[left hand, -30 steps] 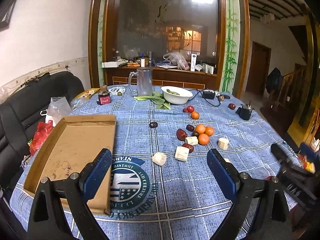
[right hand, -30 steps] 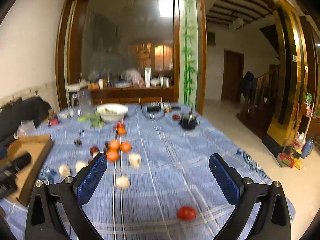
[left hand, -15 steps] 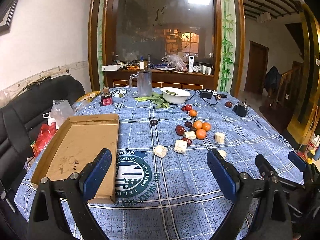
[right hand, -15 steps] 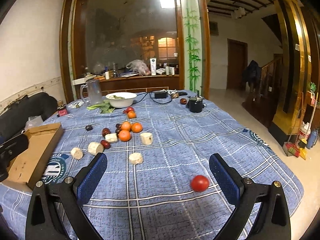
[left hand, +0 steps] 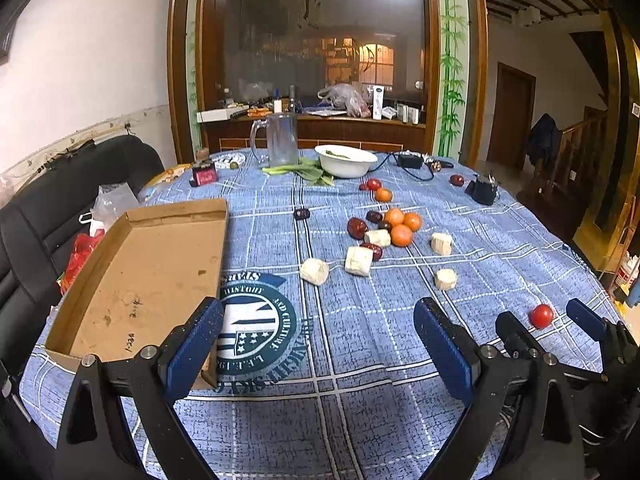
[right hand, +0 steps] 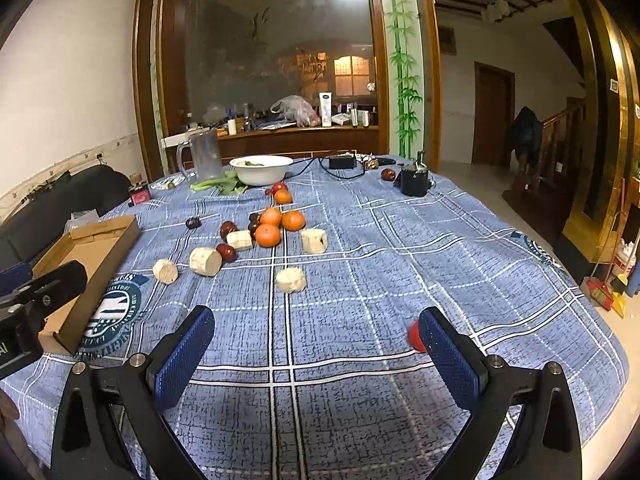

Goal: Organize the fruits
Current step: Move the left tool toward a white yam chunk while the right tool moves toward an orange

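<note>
Since a sec ago both cams have pulled back & lifted: more tablecloth shows, and the red tomato (left hand: 541, 315), which sat mid-gap in the right view, now sits at the right finger's edge, half hidden (right hand: 414, 338).

Right gripper (right hand: 316, 360): jaws spread wide, nothing between them. Left gripper (left hand: 318, 354): same, wide apart & empty. In the left view the tomato lies between the right tool's two tips, on the cloth, not touching either as far as I can tell.

Outward: pale cut chunks, nearest one (right hand: 291, 280) just ahead; then the cluster of three oranges (right hand: 268, 235) w/ dark red jujubes (right hand: 226, 252) touching or just beside them. More fruit nr the white bowl (right hand: 262, 169). Cardboard tray (left hand: 148, 264) lies at left, nothing in it, well apart from the fruit.

Handling (judgement): tomato is light, round, smooth-skinned, so prob rolls & slips; soft too, so close gently across its widest part, pads level w/ the middle. Oranges firmer, grippier peel. Jujubes small, glossy, easy to flick away. Chunks look stiff, flat-ended; take on the flats.
</note>
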Available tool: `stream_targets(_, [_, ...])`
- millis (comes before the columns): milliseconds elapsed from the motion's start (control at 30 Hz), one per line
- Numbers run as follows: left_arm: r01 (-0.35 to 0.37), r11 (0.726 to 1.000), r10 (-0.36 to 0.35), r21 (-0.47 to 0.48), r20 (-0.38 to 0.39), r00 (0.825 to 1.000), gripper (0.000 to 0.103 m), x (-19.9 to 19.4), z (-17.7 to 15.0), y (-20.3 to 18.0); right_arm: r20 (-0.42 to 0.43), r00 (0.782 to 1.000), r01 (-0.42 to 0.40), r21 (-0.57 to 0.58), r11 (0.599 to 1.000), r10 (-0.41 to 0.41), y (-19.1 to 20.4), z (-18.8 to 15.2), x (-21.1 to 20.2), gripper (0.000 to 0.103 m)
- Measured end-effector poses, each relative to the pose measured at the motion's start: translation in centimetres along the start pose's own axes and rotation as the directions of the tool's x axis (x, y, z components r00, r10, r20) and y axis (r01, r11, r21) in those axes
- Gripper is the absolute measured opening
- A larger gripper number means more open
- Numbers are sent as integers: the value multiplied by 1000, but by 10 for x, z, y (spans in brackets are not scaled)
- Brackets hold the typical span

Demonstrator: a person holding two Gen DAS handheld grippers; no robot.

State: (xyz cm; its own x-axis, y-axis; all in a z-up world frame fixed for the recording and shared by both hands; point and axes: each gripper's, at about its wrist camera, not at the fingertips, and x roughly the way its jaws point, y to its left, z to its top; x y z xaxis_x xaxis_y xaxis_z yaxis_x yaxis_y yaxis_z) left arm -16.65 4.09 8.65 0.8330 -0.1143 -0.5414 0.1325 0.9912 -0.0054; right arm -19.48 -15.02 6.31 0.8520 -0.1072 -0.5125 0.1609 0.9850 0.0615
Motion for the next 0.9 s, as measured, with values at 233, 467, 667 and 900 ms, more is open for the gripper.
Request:
stream_targets(233, [5, 1000, -6, -13, -32, 999, 96, 11, -3, 4, -19, 1000, -17, -1, 1000, 17, 1, -2, 6, 103])
stream_targets(467, [13, 999, -15, -31, -61, 998, 96, 21, -5, 10, -38, 999, -38, 17, 999, 39, -4, 2, 9, 103])
stream_targets(667, [22, 997, -27, -69, -78, 997, 96, 27, -2, 26, -19, 999, -40, 26, 999, 41, -29, 18, 2, 103])
stream_targets(900, [56, 994, -65, -91, -99, 993, 96, 37, 3, 41, -103, 995, -7, 45, 999, 12, -73, 36, 22, 103])
